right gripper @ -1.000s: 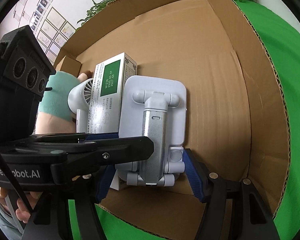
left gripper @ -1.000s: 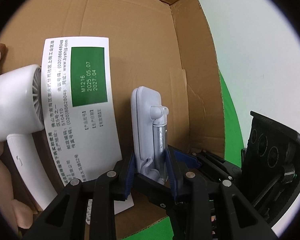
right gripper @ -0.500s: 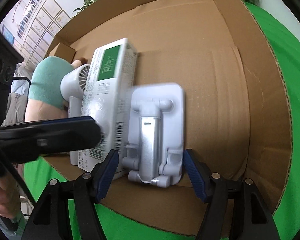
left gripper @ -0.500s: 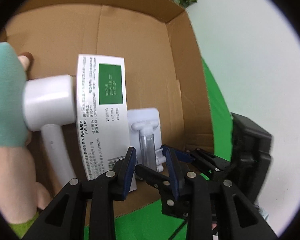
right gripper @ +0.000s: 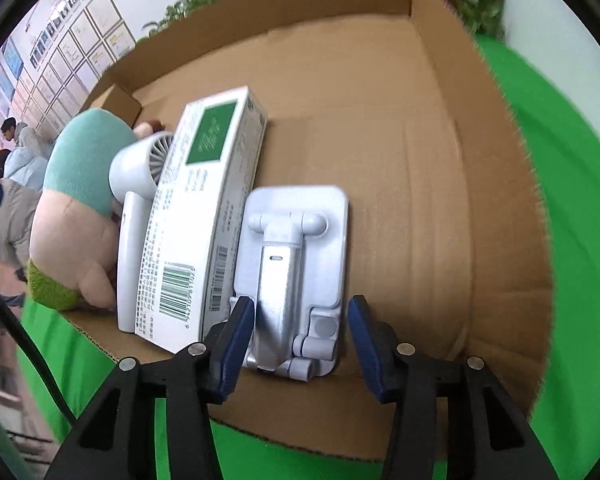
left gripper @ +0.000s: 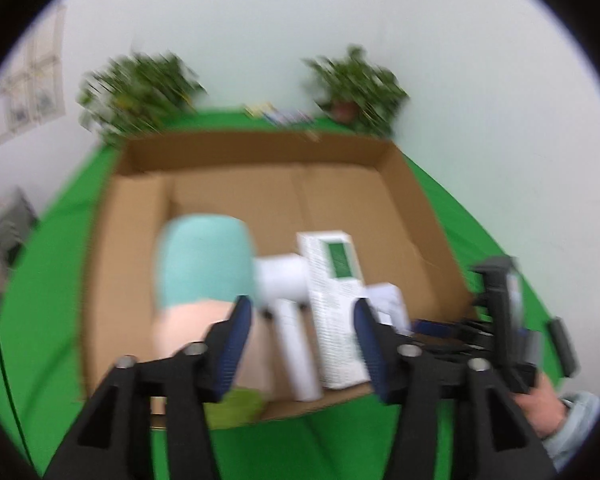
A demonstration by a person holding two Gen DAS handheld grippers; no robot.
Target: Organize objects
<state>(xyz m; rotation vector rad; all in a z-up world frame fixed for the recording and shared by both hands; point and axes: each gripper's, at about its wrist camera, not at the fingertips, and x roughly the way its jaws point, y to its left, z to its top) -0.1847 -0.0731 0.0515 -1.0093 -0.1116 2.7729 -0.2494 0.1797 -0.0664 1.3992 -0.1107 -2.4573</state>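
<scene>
1. The phone stand (right gripper: 296, 276) was seen flat in the cardboard box (right gripper: 440, 160), beside the white carton (right gripper: 204, 216).
2. The right gripper (right gripper: 296, 336) jaws were closing around its foot, not yet gripping.
3. The left gripper (left gripper: 304, 344) jaws were opening, empty.
4. A skewed closure could shove the stand against the carton.

Both wrist views look down into one cardboard box (left gripper: 420, 200), right nearer.

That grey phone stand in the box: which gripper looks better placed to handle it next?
Probably the right gripper: its closing jaws sit either side of the phone stand. The left gripper hangs back above the cardboard box, jaws opening on nothing.
</scene>
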